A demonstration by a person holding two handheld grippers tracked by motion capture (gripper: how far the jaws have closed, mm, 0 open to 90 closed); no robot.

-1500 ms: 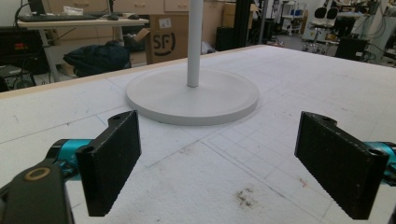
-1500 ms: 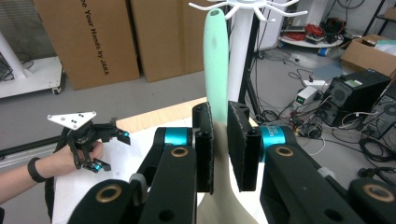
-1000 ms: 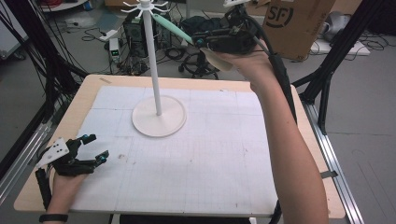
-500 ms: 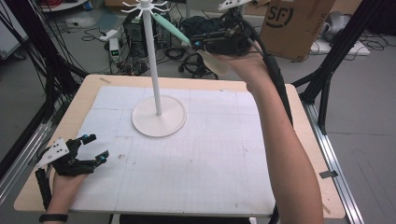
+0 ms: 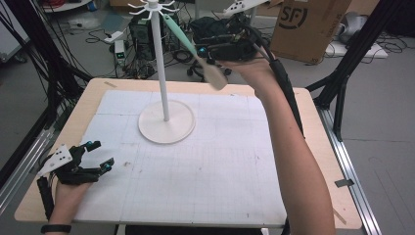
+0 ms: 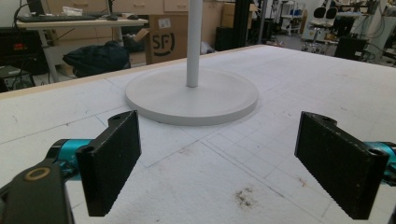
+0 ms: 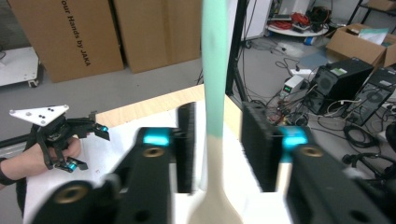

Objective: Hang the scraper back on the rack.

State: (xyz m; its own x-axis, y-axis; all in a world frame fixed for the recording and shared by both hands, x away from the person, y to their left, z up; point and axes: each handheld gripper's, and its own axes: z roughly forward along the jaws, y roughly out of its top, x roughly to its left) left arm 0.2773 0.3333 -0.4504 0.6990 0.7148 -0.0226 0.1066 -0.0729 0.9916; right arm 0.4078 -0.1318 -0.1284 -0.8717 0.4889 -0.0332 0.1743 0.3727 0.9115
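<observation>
A white stand (image 5: 160, 68) rises from a round base (image 5: 166, 128) on the white mat; its base (image 6: 191, 95) lies ahead in the left gripper view. A spatula (image 5: 182, 36) with a teal handle and cream head hangs slanted from the stand's top hooks. My right gripper (image 5: 201, 52) is raised at the handle. Its jaws have just been opening, and the spatula (image 7: 215, 70) stands between them with a gap on each side. My left gripper (image 5: 100, 154) rests open on the mat at the near left, nothing between its pads (image 6: 112, 158).
The wooden table's (image 5: 320, 147) edges ring the mat. Beyond its far edge stand a cardboard box (image 5: 308, 24), computer towers (image 5: 142, 29) and cables on the floor. Black frame posts (image 5: 342, 83) flank the table. The person's right forearm (image 5: 293, 161) crosses the mat's right side.
The right gripper's jaws have parted from the spatula handle, and the spatula head has dropped slightly toward the stand. The left gripper has not moved.
</observation>
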